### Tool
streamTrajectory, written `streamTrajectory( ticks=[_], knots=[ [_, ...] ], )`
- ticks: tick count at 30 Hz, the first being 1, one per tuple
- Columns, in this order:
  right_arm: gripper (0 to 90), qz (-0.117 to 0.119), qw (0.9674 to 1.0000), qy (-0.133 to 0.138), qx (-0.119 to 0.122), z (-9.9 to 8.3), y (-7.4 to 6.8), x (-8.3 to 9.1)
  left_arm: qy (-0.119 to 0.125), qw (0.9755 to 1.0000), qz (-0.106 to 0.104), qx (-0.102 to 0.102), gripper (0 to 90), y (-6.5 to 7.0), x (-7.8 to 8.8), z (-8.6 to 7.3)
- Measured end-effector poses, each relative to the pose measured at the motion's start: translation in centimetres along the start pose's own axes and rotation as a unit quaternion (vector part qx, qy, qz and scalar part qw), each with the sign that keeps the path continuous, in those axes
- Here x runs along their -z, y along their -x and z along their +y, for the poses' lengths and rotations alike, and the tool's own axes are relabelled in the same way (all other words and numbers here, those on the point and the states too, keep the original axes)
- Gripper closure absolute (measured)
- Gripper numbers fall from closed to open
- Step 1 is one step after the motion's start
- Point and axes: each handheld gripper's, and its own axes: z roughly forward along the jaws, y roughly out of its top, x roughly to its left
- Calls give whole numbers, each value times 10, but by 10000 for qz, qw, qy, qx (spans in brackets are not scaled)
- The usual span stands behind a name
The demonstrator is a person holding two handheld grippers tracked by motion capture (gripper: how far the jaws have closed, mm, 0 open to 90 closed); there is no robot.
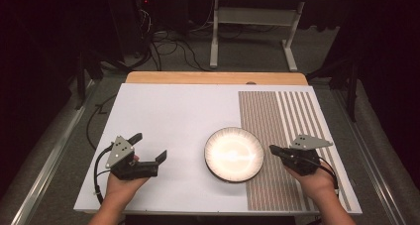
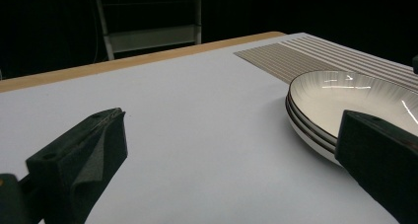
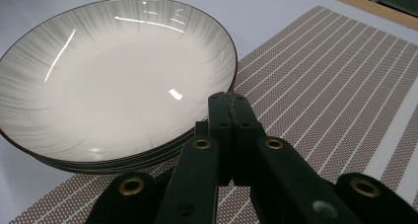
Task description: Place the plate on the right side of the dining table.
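At the left of the bench [image 1: 163,106], the left claw [image 1: 148,146] rests low over the pale sheet in the person's left hand [image 1: 121,183], its jaws spread wide apart with nothing between them. To its right sit stacked white plates [image 1: 234,154] with dark rims, two at least by the rims in the left gripper view, lying partly on the pale sheet and partly on the striped brown placemat [image 1: 292,131]. Just beside the stack's right rim, over the placemat, the right claw [image 1: 274,149] points at the plates with its jaws pressed together and empty, held in the right hand [image 1: 317,183].
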Motion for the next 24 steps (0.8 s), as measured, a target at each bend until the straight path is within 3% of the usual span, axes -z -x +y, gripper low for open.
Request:
streamTrajectory(
  ticks=[8,12,24],
  knots=[
    [900,122,9994,-314,126,2,-3,-10,-17,10000,-6,-32,0,0,-1,0],
    [900,164,9984,-453,306,4,-6,-14,-3,10000,0,-10,0,0,0,0],
    [900,207,9972,-567,436,7,-9,-18,-5,10000,6,28,0,-1,0,0]
  ],
)
